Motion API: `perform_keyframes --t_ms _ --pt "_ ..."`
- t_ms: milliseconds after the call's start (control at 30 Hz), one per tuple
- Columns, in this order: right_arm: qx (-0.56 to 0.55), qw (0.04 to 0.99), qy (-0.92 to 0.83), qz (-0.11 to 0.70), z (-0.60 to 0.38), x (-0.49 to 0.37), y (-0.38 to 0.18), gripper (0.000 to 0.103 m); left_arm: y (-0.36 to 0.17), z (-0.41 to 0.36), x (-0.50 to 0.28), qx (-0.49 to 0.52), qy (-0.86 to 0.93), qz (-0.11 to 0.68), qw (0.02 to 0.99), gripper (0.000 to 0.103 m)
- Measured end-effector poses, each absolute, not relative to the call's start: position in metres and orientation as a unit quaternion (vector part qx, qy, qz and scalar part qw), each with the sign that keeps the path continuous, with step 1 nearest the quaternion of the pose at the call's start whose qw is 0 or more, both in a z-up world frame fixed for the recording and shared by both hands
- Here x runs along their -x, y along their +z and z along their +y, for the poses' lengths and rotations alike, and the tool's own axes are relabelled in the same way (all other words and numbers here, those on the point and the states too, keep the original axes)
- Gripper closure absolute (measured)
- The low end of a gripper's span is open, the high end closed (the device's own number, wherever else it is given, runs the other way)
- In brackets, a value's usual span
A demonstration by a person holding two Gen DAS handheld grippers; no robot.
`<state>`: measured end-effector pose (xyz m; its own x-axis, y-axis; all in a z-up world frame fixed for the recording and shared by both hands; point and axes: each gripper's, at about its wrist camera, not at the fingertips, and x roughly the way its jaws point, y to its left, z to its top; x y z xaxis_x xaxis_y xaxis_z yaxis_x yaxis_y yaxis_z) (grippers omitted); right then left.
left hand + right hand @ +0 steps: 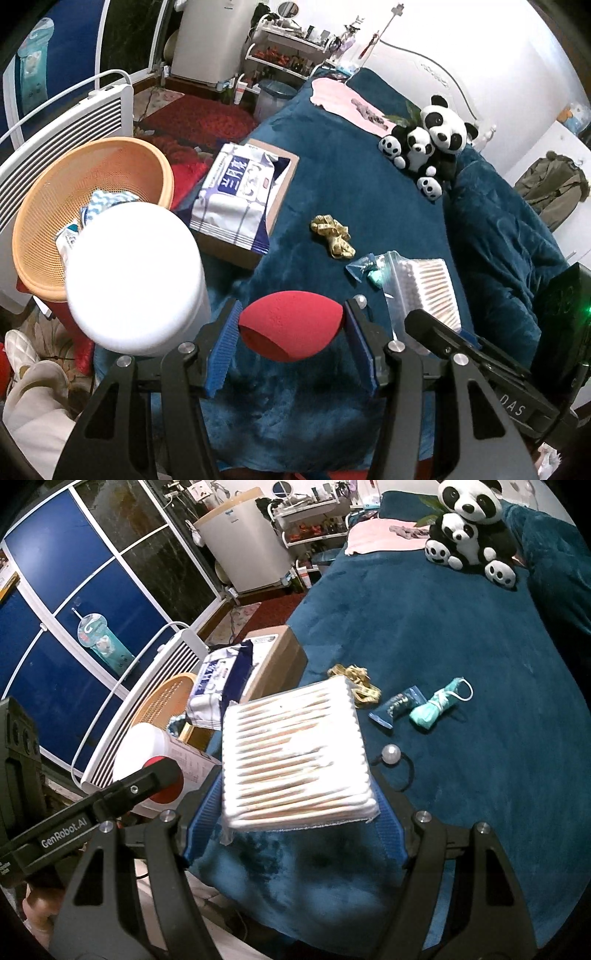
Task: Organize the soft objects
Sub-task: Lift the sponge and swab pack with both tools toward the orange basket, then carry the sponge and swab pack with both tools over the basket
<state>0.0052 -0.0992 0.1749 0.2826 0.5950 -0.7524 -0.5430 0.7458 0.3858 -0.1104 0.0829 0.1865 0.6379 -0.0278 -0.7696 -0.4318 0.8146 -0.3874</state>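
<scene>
Left gripper (291, 332) clamped on the red sponge (290, 325), right gripper (299, 771) clamped on the cotton swab pack (295, 753), both tilted down.

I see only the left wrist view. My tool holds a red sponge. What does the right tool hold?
Observer: The right tool is shut on a flat pack of cotton swabs, lifted above the blue blanket.
Operator: Is something still on the blanket near it?
Observer: Yes. A rolled teal face mask with a white ear loop lies to its right, fully visible in the right wrist view.
Operator: Anything closer to the tool?
Observer: A black hair tie with a pearl bead lies just beside the right finger.
</scene>
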Motion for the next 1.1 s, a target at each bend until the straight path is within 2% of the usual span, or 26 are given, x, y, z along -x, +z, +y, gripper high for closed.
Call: perform_keyframes --t_ms 767,1100 --pt "0.01 0.791 0.398 0.465 -0.027 0.012 0.209 0.028 0.209 0.155 0.15 0.336 0.154 0.371 0.852 0.046" --pt "0.03 0.78 0.419 0.465 0.017 0.022 0.216 0.028 0.203 0.201 0.175 0.368 0.182 0.361 0.837 0.046"
